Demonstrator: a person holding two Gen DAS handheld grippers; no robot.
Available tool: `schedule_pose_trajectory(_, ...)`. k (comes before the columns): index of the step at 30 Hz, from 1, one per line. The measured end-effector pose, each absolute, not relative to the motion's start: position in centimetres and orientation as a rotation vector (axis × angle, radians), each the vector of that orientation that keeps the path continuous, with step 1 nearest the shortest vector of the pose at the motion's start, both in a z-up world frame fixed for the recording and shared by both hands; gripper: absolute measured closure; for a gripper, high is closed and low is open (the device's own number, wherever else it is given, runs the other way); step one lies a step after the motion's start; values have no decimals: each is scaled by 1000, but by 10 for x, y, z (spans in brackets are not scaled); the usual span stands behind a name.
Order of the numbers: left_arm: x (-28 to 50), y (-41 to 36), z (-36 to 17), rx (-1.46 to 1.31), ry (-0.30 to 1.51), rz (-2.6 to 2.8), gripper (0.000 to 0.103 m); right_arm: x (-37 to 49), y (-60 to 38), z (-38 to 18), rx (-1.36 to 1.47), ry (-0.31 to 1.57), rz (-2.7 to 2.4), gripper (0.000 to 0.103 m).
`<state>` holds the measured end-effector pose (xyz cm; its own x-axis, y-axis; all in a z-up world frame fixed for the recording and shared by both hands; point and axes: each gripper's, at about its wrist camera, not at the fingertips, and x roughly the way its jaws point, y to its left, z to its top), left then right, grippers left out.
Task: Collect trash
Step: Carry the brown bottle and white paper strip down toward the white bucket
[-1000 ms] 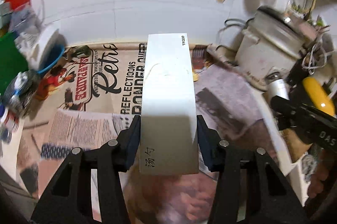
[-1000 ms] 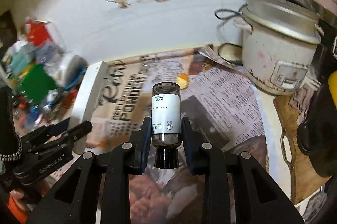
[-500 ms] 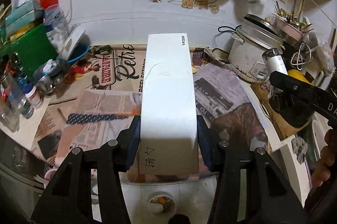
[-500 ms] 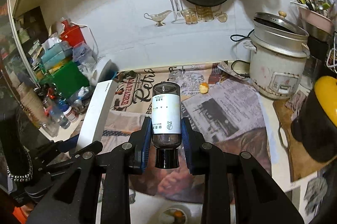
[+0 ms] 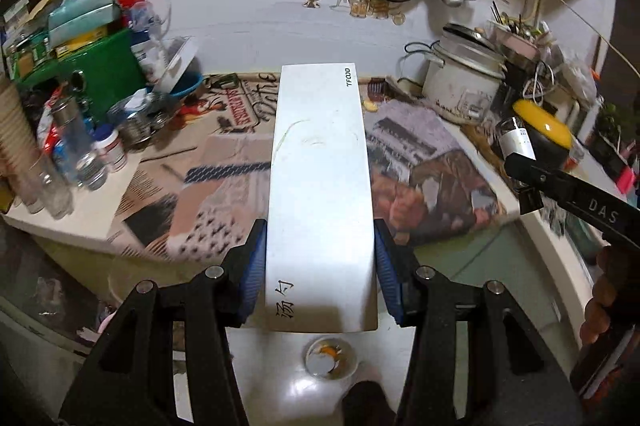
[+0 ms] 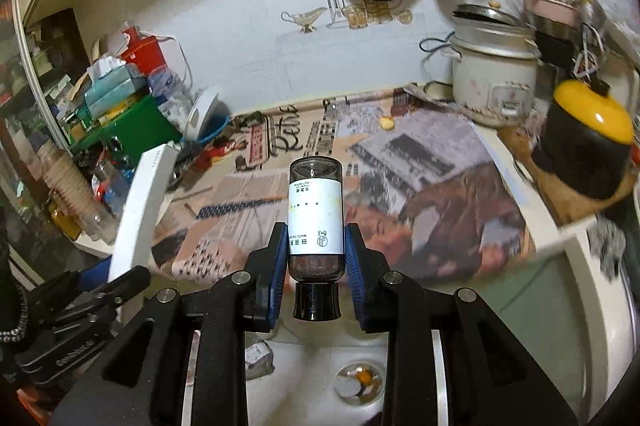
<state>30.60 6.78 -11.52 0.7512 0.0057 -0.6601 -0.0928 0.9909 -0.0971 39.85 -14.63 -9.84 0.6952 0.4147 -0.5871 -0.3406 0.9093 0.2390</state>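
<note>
Slippage is the risk: the left gripper (image 5: 320, 266) is clamping only the near end of a long white box (image 5: 320, 185), and the right gripper (image 6: 316, 258) is squeezing an inverted bottle (image 6: 316, 218). Both are pulling back from the newspaper-covered counter (image 5: 420, 165), farther than a second ago.

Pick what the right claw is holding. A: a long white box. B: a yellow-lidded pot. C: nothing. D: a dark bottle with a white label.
D: the right claw is shut on a dark bottle with a white label, cap toward the camera.
</note>
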Motion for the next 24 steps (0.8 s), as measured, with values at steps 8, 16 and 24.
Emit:
schedule_pose_trajectory(8, 265, 67, -156, -121, 832, 2, 53, 352, -144, -130, 123, 798, 357, 77)
schedule_pose_trajectory(16, 258, 49, -225, -135, 963, 5, 53, 339, -150, -189, 101, 935, 320, 77)
schedule_pose_trajectory(24, 280, 31, -335, -127, 1071, 18, 53, 352, -157, -281, 60, 1049, 354, 77)
